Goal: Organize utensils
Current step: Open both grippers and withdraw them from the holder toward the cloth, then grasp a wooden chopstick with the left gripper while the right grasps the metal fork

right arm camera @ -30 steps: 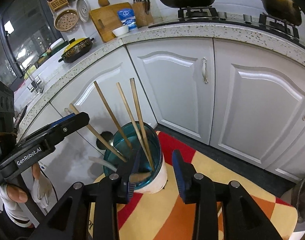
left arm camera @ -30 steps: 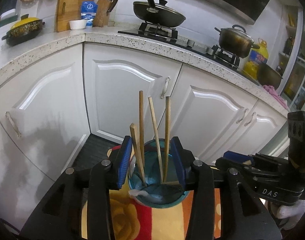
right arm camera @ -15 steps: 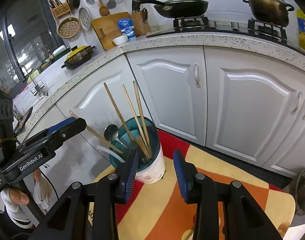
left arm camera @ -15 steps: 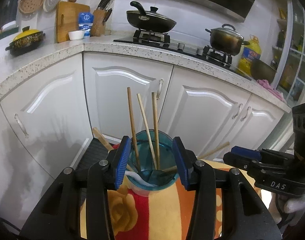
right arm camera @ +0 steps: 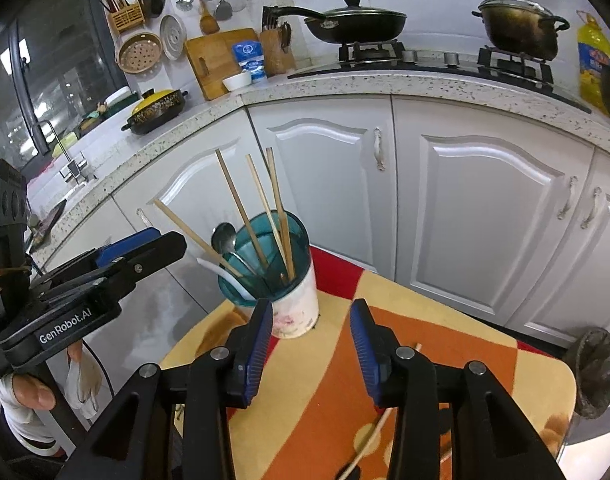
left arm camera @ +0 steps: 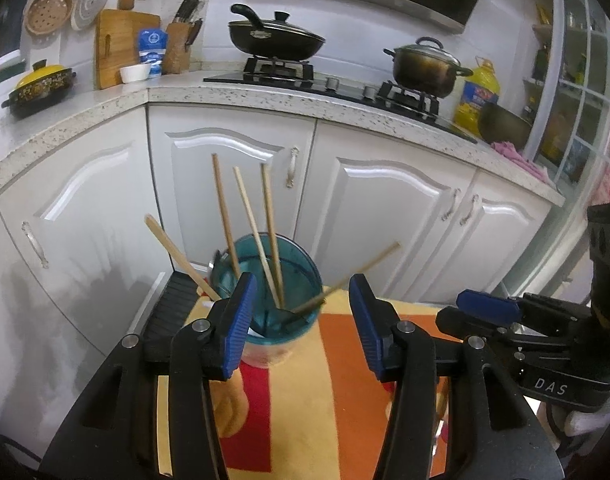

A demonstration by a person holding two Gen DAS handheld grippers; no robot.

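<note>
A teal-rimmed white utensil holder (right arm camera: 293, 304) stands at the far left corner of a small table with an orange, yellow and red cloth (right arm camera: 445, 360). It holds several wooden chopsticks (right arm camera: 279, 208), a metal spoon (right arm camera: 224, 238) and a white spoon. It also shows in the left wrist view (left arm camera: 265, 300). My left gripper (left arm camera: 301, 320) is open and empty, just in front of the holder. My right gripper (right arm camera: 311, 344) is open and empty, a little back from the holder. A loose chopstick (right arm camera: 369, 444) lies on the cloth under the right gripper.
White cabinet doors (right arm camera: 477, 216) stand close behind the table under a speckled counter (right arm camera: 385, 84). A stove with a black pan (left arm camera: 277, 40) and a pot (left arm camera: 423, 66) is on it. A dark round object (right arm camera: 597, 376) sits past the table's right edge.
Both grippers have pulled back from the holder. The left gripper, which straddled the holder, has opened wider. The chopsticks in the holder have shifted, and one now leans out to the right.
</note>
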